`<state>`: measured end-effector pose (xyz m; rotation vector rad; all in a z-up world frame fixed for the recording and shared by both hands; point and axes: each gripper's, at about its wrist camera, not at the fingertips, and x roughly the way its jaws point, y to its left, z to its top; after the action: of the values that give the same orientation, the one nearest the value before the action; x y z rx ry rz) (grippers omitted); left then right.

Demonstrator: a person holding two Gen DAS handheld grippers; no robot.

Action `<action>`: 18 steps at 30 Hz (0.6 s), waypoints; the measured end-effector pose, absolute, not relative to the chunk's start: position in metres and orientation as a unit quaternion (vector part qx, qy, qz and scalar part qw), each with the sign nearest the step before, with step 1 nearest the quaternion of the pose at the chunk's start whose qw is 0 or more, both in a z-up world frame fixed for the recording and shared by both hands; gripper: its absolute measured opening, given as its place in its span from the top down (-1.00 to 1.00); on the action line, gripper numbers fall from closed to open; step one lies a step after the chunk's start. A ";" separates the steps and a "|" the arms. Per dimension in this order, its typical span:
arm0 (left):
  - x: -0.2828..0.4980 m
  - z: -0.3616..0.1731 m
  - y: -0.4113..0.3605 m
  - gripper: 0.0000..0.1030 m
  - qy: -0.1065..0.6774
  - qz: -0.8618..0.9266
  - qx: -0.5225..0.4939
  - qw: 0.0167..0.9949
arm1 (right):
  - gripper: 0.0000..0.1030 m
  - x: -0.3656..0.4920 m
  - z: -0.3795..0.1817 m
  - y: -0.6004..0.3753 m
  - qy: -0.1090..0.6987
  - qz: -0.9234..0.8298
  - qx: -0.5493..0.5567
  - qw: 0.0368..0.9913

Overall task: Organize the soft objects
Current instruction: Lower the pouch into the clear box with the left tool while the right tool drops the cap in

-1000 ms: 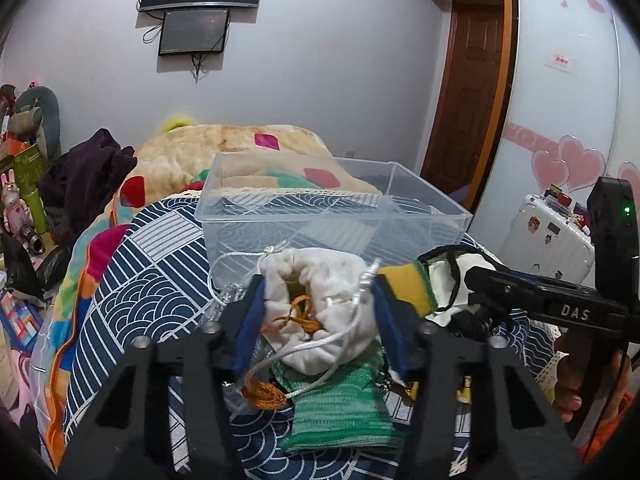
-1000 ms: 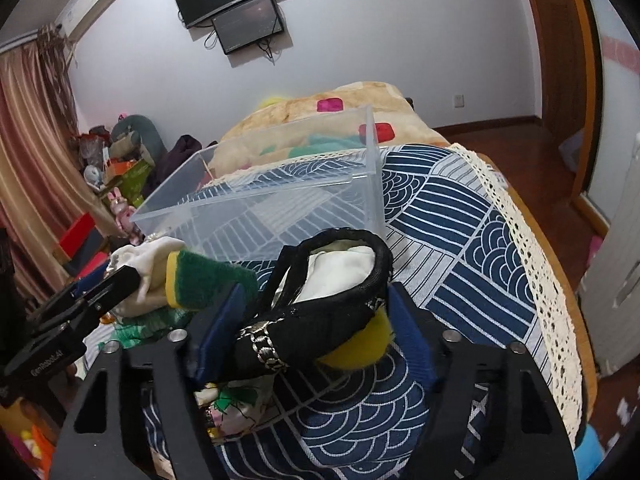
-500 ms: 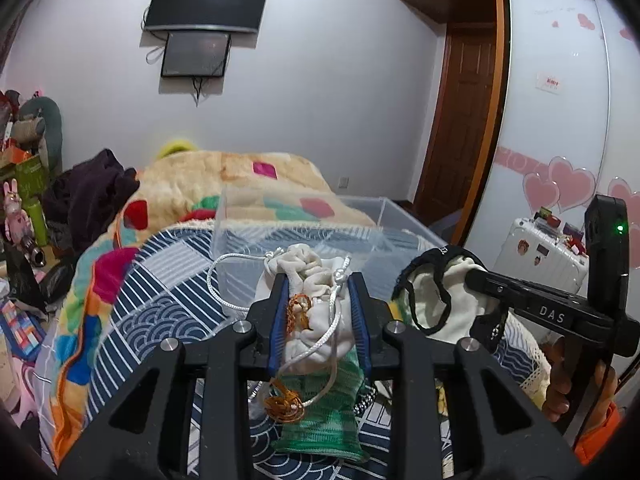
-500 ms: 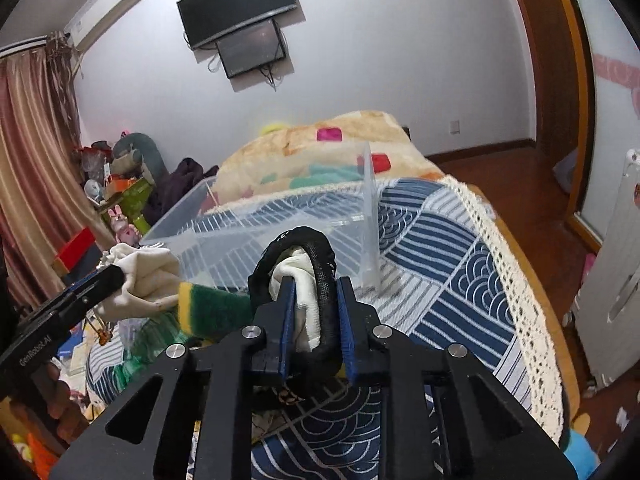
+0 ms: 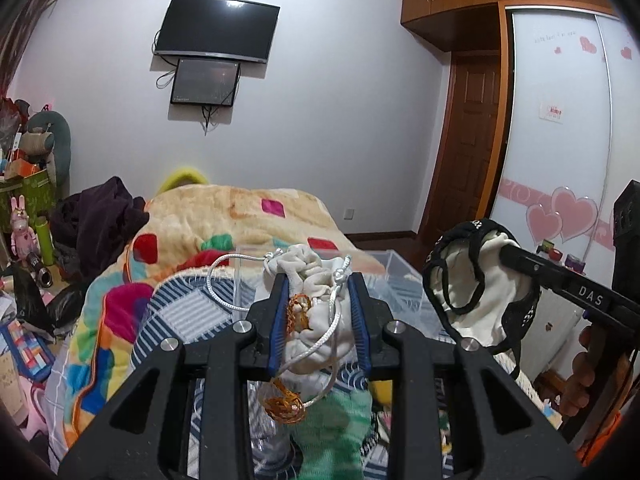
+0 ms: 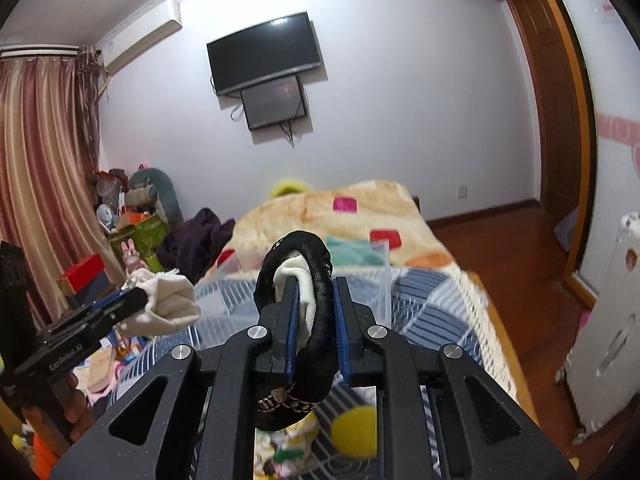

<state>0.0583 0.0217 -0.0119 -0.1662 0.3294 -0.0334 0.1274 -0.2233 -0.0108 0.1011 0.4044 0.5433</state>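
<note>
My left gripper [image 5: 319, 304] is shut on a cream drawstring pouch [image 5: 310, 280] with white cord and orange thread, held above the bed; it also shows in the right wrist view [image 6: 168, 304]. My right gripper [image 6: 315, 312] is shut on a black-and-cream fabric bag [image 6: 310, 276], raised too; it shows in the left wrist view [image 5: 476, 280]. A clear plastic bin [image 5: 394, 276] stands on the blue-patterned bedspread [image 6: 436, 304] ahead of both grippers. A green knit cloth [image 5: 332, 432] lies below the left gripper. A yellow ball [image 6: 354, 430] lies below the right gripper.
A colourful blanket [image 5: 240, 216] covers the far bed. Dark clothes [image 5: 100, 220] and clutter with toys [image 5: 28, 200] are at the left. A white suitcase [image 6: 608, 332] and wardrobe [image 5: 560, 120] are at the right. Small soft items [image 6: 284, 452] lie under the right gripper.
Both grippers closed on their items and lifted them up off the bedspread. The bin now sits lower and farther in both views.
</note>
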 end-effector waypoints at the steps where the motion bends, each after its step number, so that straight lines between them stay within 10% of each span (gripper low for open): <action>1: 0.062 -0.009 0.023 0.44 0.163 -0.016 -0.084 0.983 | 0.72 0.128 -0.009 -0.222 0.195 0.265 0.049 0.943; 18: 0.154 -0.018 0.032 0.44 0.217 0.011 -0.060 0.974 | 0.71 0.190 -0.016 -0.172 0.209 0.228 -0.001 0.951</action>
<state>0.1537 0.0323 -0.0178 -0.1219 0.4374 0.0214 0.1897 -0.1721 -0.0161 -0.0024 0.4250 0.4629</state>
